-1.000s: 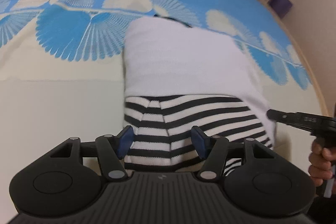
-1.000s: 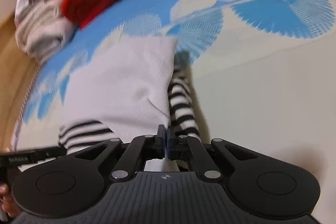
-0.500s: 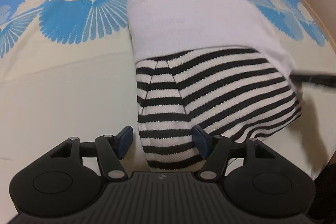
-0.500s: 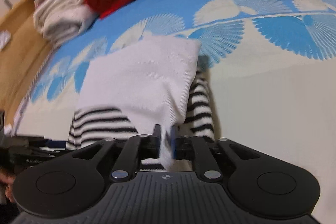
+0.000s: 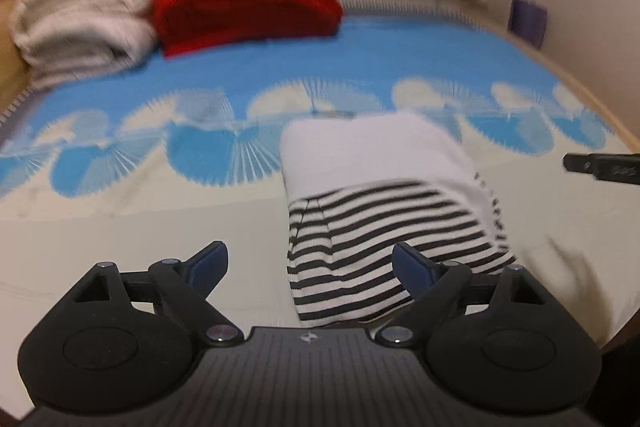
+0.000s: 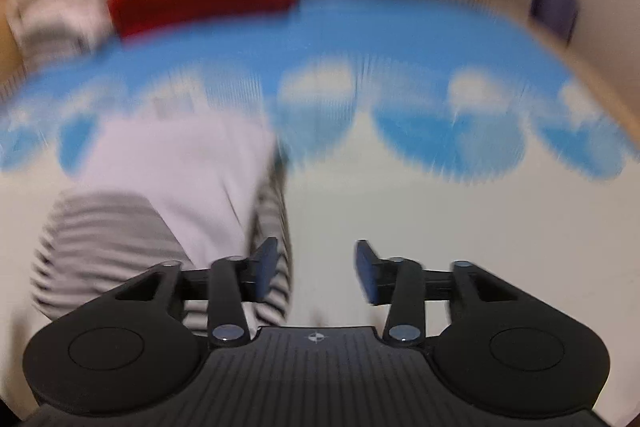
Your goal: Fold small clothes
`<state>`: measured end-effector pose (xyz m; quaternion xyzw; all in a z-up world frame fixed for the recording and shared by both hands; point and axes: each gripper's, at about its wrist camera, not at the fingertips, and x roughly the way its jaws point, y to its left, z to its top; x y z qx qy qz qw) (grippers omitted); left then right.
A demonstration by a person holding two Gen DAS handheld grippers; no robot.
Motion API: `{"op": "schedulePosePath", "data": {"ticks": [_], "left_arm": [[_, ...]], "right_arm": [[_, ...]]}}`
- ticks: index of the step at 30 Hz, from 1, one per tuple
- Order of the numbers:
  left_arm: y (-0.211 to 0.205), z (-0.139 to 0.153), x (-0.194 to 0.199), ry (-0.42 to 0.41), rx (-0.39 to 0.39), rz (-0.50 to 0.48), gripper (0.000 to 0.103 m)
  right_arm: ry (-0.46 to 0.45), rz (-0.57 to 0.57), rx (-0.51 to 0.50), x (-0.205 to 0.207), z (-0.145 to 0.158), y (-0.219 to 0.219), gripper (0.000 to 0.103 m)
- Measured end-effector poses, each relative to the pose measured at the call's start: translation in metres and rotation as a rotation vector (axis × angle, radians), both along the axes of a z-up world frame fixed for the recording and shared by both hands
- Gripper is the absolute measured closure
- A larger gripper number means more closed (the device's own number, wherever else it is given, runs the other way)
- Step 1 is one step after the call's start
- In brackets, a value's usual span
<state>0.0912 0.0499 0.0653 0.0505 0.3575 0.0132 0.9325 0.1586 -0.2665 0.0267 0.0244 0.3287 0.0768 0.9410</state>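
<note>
with the left gripper [image 5: 306,265] and right gripper [image 6: 316,267] both wide and empty near the folded striped garment [image 5: 384,211] on the bed [image 5: 120,235], a careless pass could snag its near edge and undo the fold.

A bed [image 5: 120,227] with a cream and blue fan-patterned cover carries a folded white and striped garment [image 5: 384,195]; a red folded knit [image 5: 244,3] and beige folded blankets [image 5: 80,23] sit at its far end.
</note>
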Motion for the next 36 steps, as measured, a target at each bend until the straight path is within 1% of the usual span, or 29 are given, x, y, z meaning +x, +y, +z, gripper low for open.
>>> {"op": "schedulePosePath", "data": {"ticks": [1,2,4,5,6,7,8,9,10,11,12,14,17,19,21,23,25,32,36], "left_arm": [[-0.006,0.003,-0.011,-0.022,0.002,0.013,0.011],[-0.011,0.005,-0.021,-0.028,-0.005,0.024,0.011],[-0.021,0.002,-0.036,-0.015,-0.045,0.04,0.01],[-0.024,-0.003,-0.042,-0.005,-0.069,0.04,0.01],[-0.027,-0.013,-0.047,0.008,-0.085,0.029,0.01],[-0.032,-0.023,-0.05,0.028,-0.078,0.015,0.01],[-0.035,-0.033,-0.052,0.06,-0.049,0.016,0.01],[-0.038,-0.04,-0.048,0.102,-0.015,0.047,0.01],[-0.036,-0.041,-0.046,0.109,-0.037,0.087,0.01],[-0.034,-0.038,-0.045,0.094,-0.068,0.1,0.01],[-0.033,-0.035,-0.043,0.074,-0.077,0.109,0.01],[-0.034,-0.034,-0.042,0.051,-0.055,0.132,0.01],[-0.034,-0.034,-0.042,0.068,-0.092,0.14,0.01],[-0.035,-0.034,-0.043,0.079,-0.099,0.137,0.009],[-0.039,-0.035,-0.043,0.083,-0.092,0.129,0.009],[-0.036,-0.038,-0.039,0.084,-0.089,0.136,0.009],[-0.037,-0.04,-0.037,0.08,-0.085,0.142,0.009],[-0.042,-0.042,-0.034,0.055,-0.076,0.139,0.009],[-0.045,-0.045,-0.032,0.065,-0.07,0.13,0.009]], "right_arm": [[-0.06,-0.001,0.007,-0.021,0.013,0.0,0.031],[-0.101,0.001,0.006,-0.038,0.02,0.002,0.025],[-0.156,0.01,0.012,-0.073,0.028,0.006,0.022],[-0.161,0.021,0.022,-0.087,0.028,0.009,0.022],[-0.154,0.033,0.034,-0.099,0.025,0.012,0.022],[-0.131,0.045,0.053,-0.111,0.019,0.016,0.022],[-0.09,0.055,0.079,-0.119,0.012,0.02,0.022],[-0.05,0.064,0.1,-0.123,0.008,0.022,0.022],[-0.01,0.074,0.114,-0.126,0.003,0.025,0.022],[0.011,0.077,0.118,-0.129,0.0,0.029,0.022],[0.014,0.078,0.112,-0.131,-0.001,0.034,0.022],[0.007,0.089,0.071,-0.129,-0.003,0.044,0.022],[-0.025,0.072,0.01,-0.126,-0.004,0.053,0.022],[-0.006,0.047,0.021,-0.12,-0.007,0.054,0.022],[0.024,0.029,0.062,-0.111,-0.012,0.056,0.022],[0.039,0.036,0.086,-0.106,-0.018,0.059,0.022],[0.044,0.052,0.069,-0.103,-0.02,0.065,0.022],[0.005,0.098,0.043,-0.102,-0.015,0.083,0.022],[-0.006,0.129,0.019,-0.103,-0.014,0.089,0.022]]}}
